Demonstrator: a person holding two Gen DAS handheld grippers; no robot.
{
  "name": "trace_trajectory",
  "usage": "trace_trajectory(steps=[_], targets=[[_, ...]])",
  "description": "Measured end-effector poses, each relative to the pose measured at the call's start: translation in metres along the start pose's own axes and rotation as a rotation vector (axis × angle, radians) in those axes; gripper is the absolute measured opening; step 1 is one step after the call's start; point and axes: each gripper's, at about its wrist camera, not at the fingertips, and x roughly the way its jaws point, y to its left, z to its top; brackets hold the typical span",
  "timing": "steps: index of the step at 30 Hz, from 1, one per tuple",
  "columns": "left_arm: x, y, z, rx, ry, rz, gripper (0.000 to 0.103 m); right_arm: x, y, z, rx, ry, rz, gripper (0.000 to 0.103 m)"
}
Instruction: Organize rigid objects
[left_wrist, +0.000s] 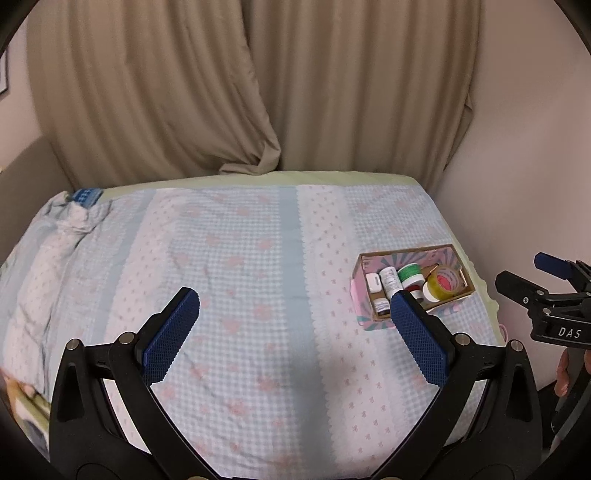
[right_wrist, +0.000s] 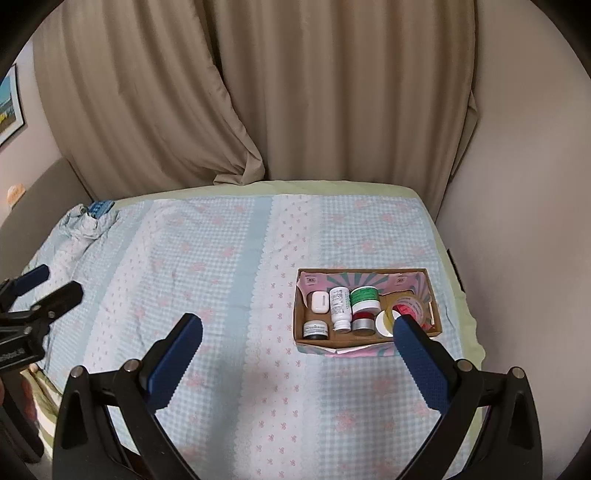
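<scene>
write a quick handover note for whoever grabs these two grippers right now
Left gripper: open, holds nothing, above the bedspread.
Right gripper: open, holds nothing, just short of the cardboard box.
In the box: white case, white bottle, green-lidded jar, dark-lidded jar, red-and-silver jar, tape roll.
Done: every small item in view sits in the box.
Left: nothing loose shows on the bedspread; check outside the views.

A cardboard box (right_wrist: 369, 341) with a pink patterned lining is sitting on the bed, holding a white earbud case (right_wrist: 319, 301), white bottle (right_wrist: 340, 306), green-labelled jar (right_wrist: 365, 298), dark jar (right_wrist: 315, 329), red-topped tin (right_wrist: 363, 321) and tape roll (right_wrist: 406, 305).
</scene>
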Motion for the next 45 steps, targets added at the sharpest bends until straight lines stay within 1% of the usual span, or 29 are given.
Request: trace_trajectory(steps=[3, 12, 25, 45], targets=[[-0.01, 0.003, -0.007, -0.01, -0.014, 0.008, 0.103, -0.004, 0.005, -0.005, 0.003, -0.008, 0.008, 0.103], [-0.018, 0.003, -0.014, -0.015, -0.019, 0.006, 0.103, -0.018, 0.007, -0.008, 0.007, -0.027, -0.024, 0.103], [-0.017, 0.003, -0.013, -0.027, -0.023, 0.005, 0.103, -0.025, 0.009, -0.006, -0.002, -0.041, -0.037, 0.103], [-0.016, -0.001, -0.012, -0.018, -0.031, 0.016, 0.103, -0.024, 0.013, -0.003, 0.006, -0.045, -0.034, 0.103]])
